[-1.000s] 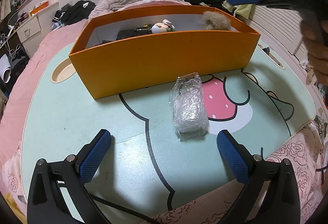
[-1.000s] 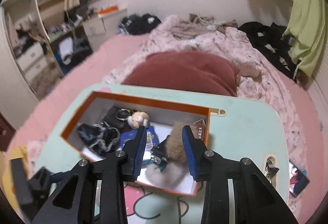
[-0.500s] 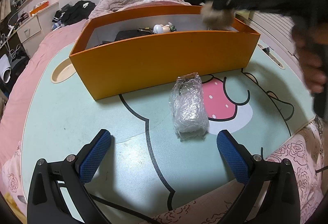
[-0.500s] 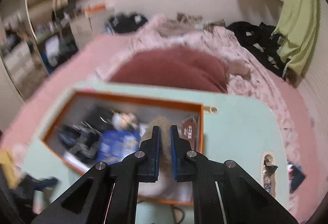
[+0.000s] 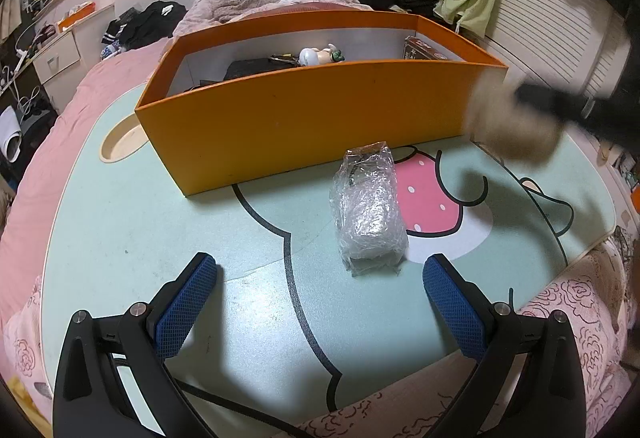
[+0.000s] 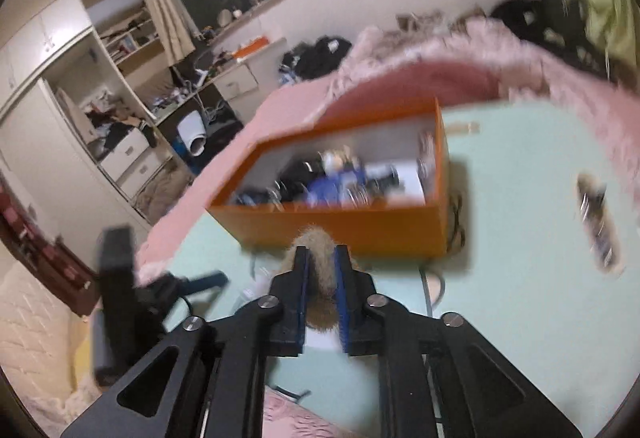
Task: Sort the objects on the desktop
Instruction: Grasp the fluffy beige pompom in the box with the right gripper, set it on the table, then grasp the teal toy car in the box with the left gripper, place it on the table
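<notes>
Tan fur, probably a pompom [image 6: 320, 270], sits pinched in the right gripper [image 6: 321, 278] fingers outside the orange box [image 5: 320, 117], apparently for sorting; the left gripper [image 5: 316, 298] gapes empty before it.

1. The orange box [image 5: 320, 117] looks like matt smooth card.
2. Just before it, the parcel [image 5: 366, 209] wears crinkled glossy plastic film.
3. My right claw [image 6: 322, 270] pinches a fuzzy tan pompom [image 6: 316, 250].
</notes>
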`<state>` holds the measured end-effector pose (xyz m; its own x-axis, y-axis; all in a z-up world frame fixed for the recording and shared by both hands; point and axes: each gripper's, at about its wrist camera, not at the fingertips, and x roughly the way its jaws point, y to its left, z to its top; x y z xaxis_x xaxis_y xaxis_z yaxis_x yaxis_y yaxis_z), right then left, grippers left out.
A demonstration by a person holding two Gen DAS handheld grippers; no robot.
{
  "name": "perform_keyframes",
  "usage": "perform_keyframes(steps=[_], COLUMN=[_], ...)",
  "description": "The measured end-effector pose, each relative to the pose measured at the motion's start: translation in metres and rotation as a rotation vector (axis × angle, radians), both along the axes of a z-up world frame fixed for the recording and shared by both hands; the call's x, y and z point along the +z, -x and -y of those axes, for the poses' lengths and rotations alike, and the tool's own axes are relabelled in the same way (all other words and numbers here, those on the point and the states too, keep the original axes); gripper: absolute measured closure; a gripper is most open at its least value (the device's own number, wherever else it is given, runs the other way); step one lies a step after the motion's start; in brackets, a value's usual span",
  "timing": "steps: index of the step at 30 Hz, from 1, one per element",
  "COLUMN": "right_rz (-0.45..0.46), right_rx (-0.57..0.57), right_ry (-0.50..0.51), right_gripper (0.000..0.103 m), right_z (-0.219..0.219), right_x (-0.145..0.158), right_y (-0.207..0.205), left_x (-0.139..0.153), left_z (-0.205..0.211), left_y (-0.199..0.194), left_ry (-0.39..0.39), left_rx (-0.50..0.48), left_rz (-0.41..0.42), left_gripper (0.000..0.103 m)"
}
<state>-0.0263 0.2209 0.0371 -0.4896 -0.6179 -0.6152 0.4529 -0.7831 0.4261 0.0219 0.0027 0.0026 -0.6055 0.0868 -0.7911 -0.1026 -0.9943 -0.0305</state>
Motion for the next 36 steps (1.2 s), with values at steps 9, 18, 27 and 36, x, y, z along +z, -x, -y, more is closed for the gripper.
perform_keyframes(steps=[9, 18, 27, 36], right_rz=[-0.077, -0.161, -0.151, -0.150], right_rx=[-0.056, -0.014, -0.016, -0.016], right_ry=[-0.033, -0.455, -0.444, -0.445], right_gripper=[0.031, 0.011, 0.001, 0.001], right_z=[-0.029, 0.028, 0.029, 0.029], right_x=[-0.001, -0.034, -0.040, -0.041], right_y=[-0.038, -0.043, -0.045, -0.043], left_x=[0.000, 0.002, 0.004, 0.004], left_z=[0.001, 0.004, 0.004, 0.004], left_y=[0.000, 0.002, 0.003, 0.004], left_ry=[0.000, 0.001, 0.003, 0.005], left_rx=[-0.001, -0.001, -0.001, 0.000], left_rz=[0.000, -0.001, -0.002, 0.000], left_gripper=[0.000, 0.000, 0.000, 0.000])
